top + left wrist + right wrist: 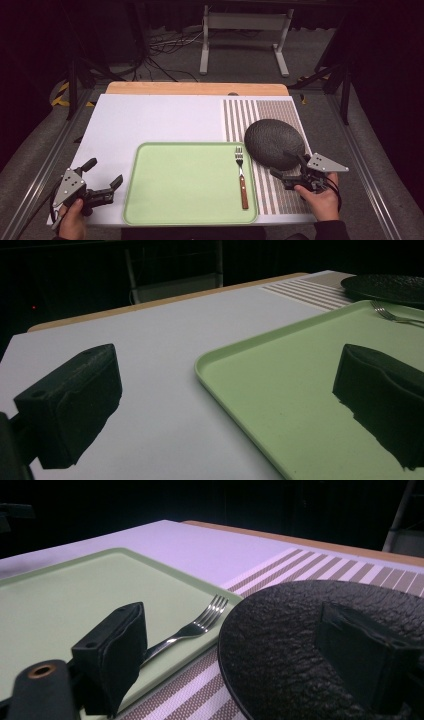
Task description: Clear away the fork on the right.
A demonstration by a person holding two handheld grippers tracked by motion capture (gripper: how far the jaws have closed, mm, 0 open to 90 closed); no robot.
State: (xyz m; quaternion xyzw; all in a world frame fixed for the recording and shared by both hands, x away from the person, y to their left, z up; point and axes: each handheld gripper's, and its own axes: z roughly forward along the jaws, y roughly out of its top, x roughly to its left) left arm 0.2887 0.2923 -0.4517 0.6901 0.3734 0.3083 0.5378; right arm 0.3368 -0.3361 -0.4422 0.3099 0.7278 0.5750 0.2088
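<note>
A pale green tray (185, 185) (280, 390) (75, 595) lies at the table's near middle. A fork (241, 175) (195, 627) (395, 316) with a brown handle rests along its right side, tines pointing away. To the right, a black textured plate (272, 142) (290, 640) (390, 287) sits on a striped placemat (245, 117) (200, 690). My right gripper (290, 167) (235, 630) is open at the plate's near rim, one jaw over the plate and the other by the tray's edge. My left gripper (106, 171) (227, 375) stands open left of the tray, holding nothing.
A white mat (150, 120) covers the table left of the placemat, with a wooden table edge (195, 88) at the back. Beyond the table are cables and a white metal stand (245, 30) on the floor.
</note>
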